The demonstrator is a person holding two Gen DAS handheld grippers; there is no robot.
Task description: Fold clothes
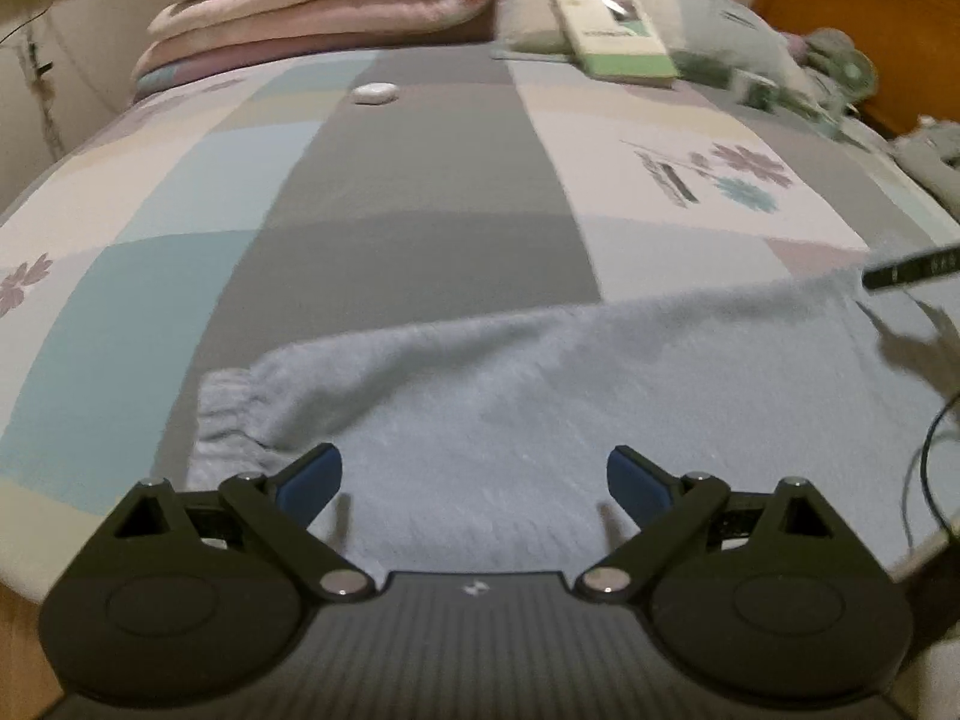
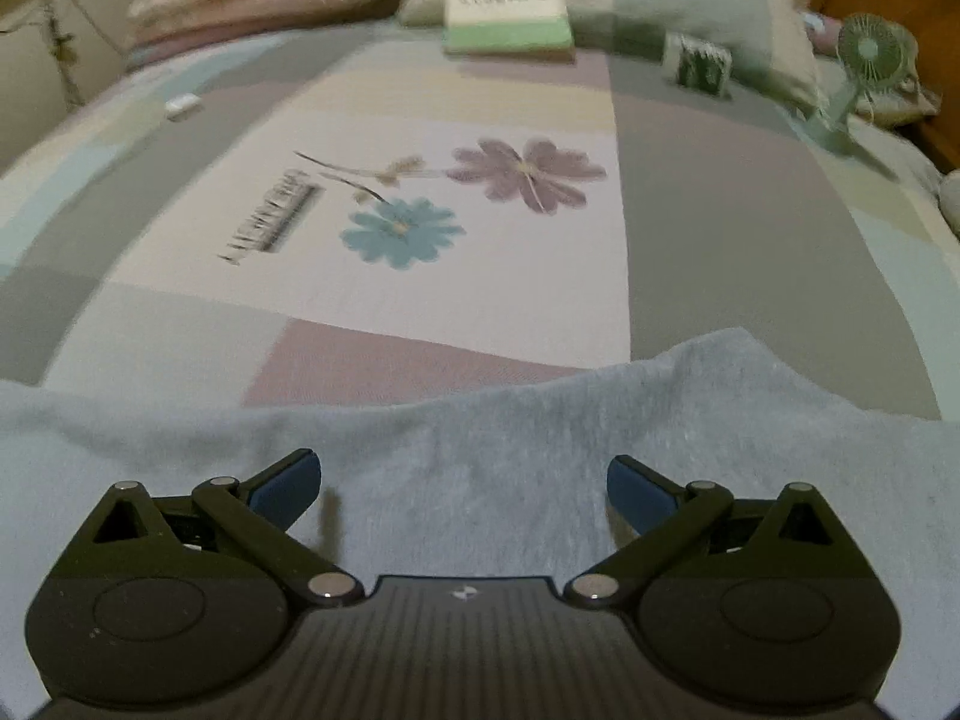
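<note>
While the light-blue trousers (image 1: 540, 384) lie flat across the bed (image 1: 420, 180), both tongs — left (image 1: 474, 480) and right (image 2: 463, 483) — hover wide and empty, so gripping an edge likely comes next.

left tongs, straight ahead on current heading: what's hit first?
Most likely the light blue garment: the open left tongs sit low over it, with the fabric filling the gap between the fingers. Beyond it lies only the patchwork bedsheet. Height above the cloth is unclear.
</note>
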